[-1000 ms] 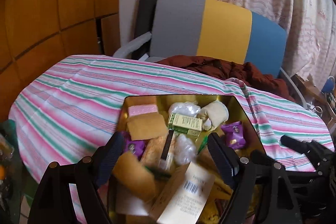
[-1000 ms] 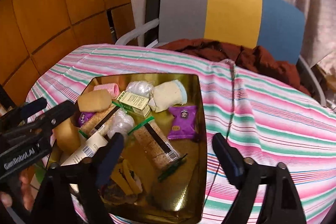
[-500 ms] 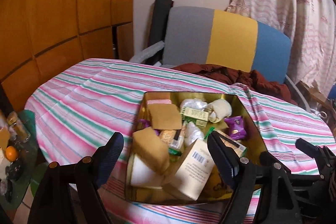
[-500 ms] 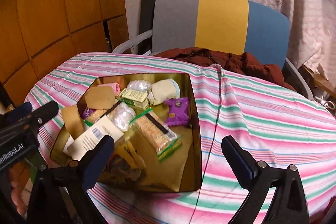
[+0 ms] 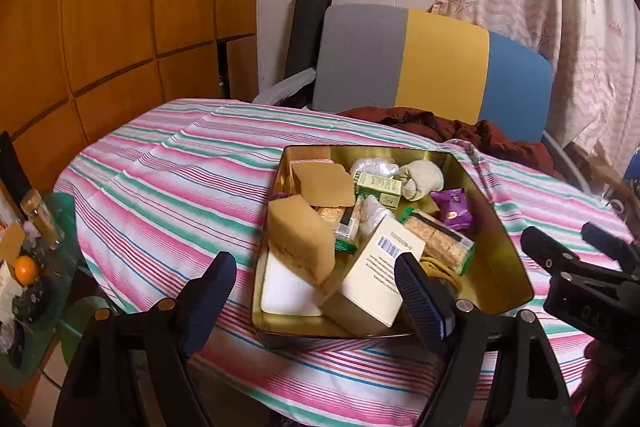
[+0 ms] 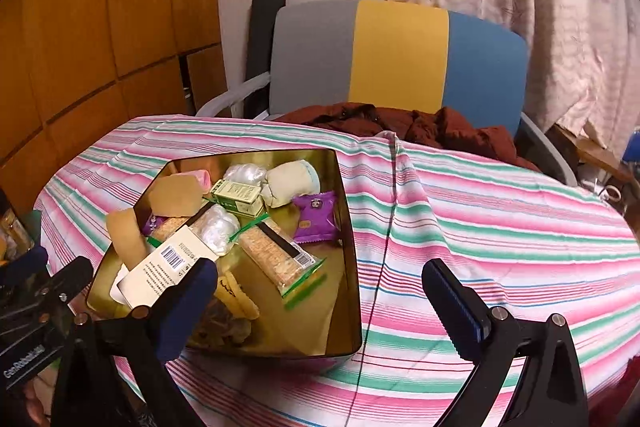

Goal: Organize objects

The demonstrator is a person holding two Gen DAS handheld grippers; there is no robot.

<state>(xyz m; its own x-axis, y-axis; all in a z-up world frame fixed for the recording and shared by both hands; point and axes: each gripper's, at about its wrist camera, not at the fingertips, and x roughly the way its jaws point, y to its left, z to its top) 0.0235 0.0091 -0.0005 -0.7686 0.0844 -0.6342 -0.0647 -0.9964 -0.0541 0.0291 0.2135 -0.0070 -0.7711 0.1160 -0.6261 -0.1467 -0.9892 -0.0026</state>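
left gripper (image 5: 316,297): jaws spread wide, nothing between them — it hangs over the near left corner of the tin, above the table's near edge.
right gripper (image 6: 320,301): jaws wide apart and empty, over the tin's near right corner and the cloth beside it.
gold tin (image 6: 347,223): sits open on the near left part of the table, packed with loose items.
white box (image 5: 380,283): barcode up, leaning tilted in the tin's near left corner.
tan sponges (image 5: 302,241): one against the tin's left wall just beside the white box, a flatter one behind it.
cracker packs (image 6: 276,259): clear wrap with green edges, mid-tin.
purple packet (image 6: 316,217): by the tin's right wall.
green carton (image 6: 238,195): toward the far end — a rolled cream cloth (image 6: 292,183) touching it.
striped tablecloth (image 6: 500,227): pink, green and white, covering the table.
chair (image 6: 400,59): grey, yellow and blue back, beyond the far edge.
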